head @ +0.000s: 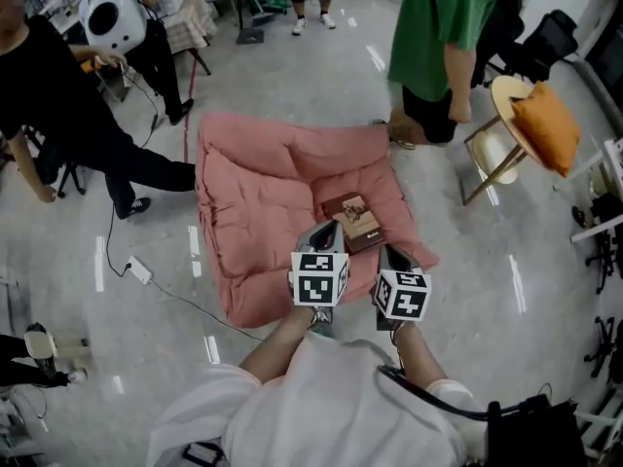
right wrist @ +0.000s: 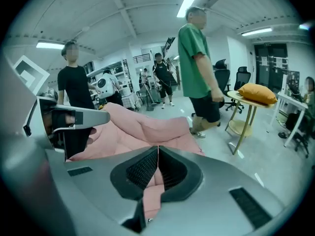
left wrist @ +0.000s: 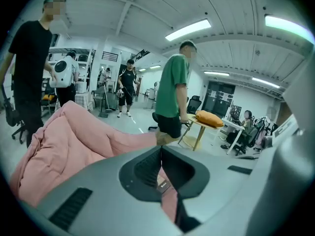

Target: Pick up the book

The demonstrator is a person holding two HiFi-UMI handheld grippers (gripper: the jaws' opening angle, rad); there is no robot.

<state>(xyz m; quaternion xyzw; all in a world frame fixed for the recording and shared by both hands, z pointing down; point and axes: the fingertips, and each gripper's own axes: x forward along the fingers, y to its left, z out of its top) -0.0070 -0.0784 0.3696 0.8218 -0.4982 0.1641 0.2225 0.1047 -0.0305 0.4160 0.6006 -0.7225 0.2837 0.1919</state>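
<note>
A brown book (head: 352, 221) lies on the right part of a crumpled pink quilt (head: 258, 202) spread on the floor. My left gripper (head: 326, 232) is shut and empty, its tips right at the book's near left edge. My right gripper (head: 392, 257) is also shut and empty, just to the right of the book's near corner. In the left gripper view the jaws (left wrist: 161, 150) meet, with the quilt (left wrist: 74, 141) beyond and a sliver of the book (left wrist: 163, 184) showing through the gap below them. The right gripper view shows closed jaws (right wrist: 158, 149) over the quilt (right wrist: 142, 127).
A person in a green shirt (head: 443, 37) stands at the quilt's far right corner. A person in black (head: 58, 115) is at the left. A round wooden side table with an orange cushion (head: 545, 125) stands at the right. A power strip (head: 139, 270) and its cable lie left of the quilt.
</note>
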